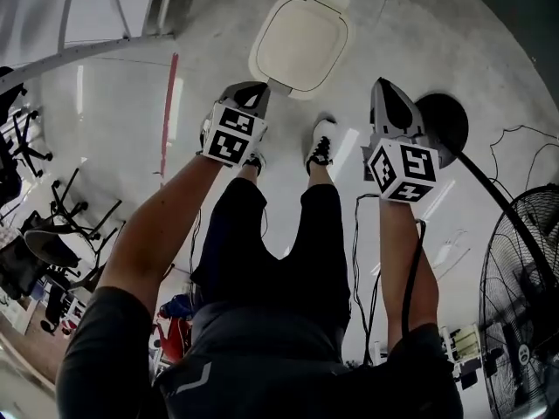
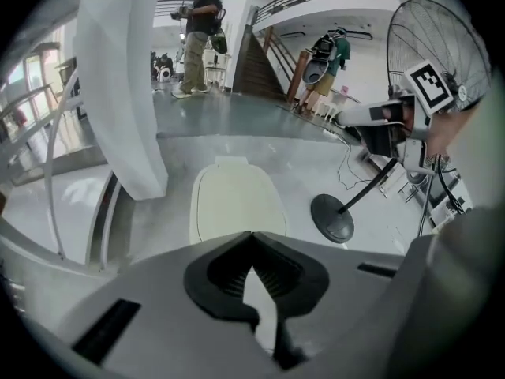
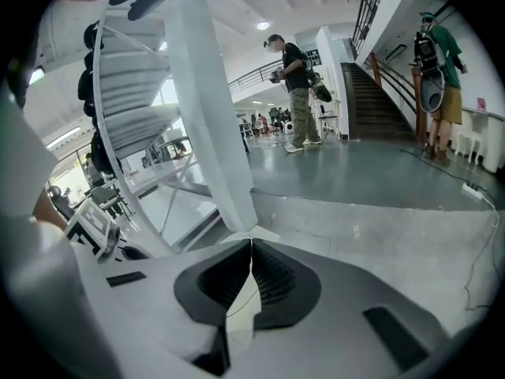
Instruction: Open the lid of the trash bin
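The trash bin (image 1: 299,42) stands on the grey floor (image 1: 210,24) straight ahead of the person's feet. Its cream lid (image 2: 235,202) lies flat and shut, and a small tab at its far edge points away from the person.

The left gripper (image 1: 265,88) hangs by the lid's near rim. In the head view its tip overlaps that rim, but whether it touches cannot be told. In the left gripper view the lid fills the space just beyond the jaws. The jaws meet at their tips with nothing between them.

The right gripper (image 1: 383,84) is held off to the right of the bin, clear of it and next to a pedestal fan's round black base (image 1: 444,122). Its jaws are also pressed together and empty. They point past a white spiral-stair column (image 3: 211,101) into the hall.

A black-laced white sneaker (image 1: 321,142) stands between the two grippers, just short of the bin. The fan's wire cage (image 1: 522,295) rises at the right and a red floor stripe (image 1: 168,112) runs to the left. In the background a person in dark clothes (image 3: 297,73) stands near a staircase (image 3: 387,93).
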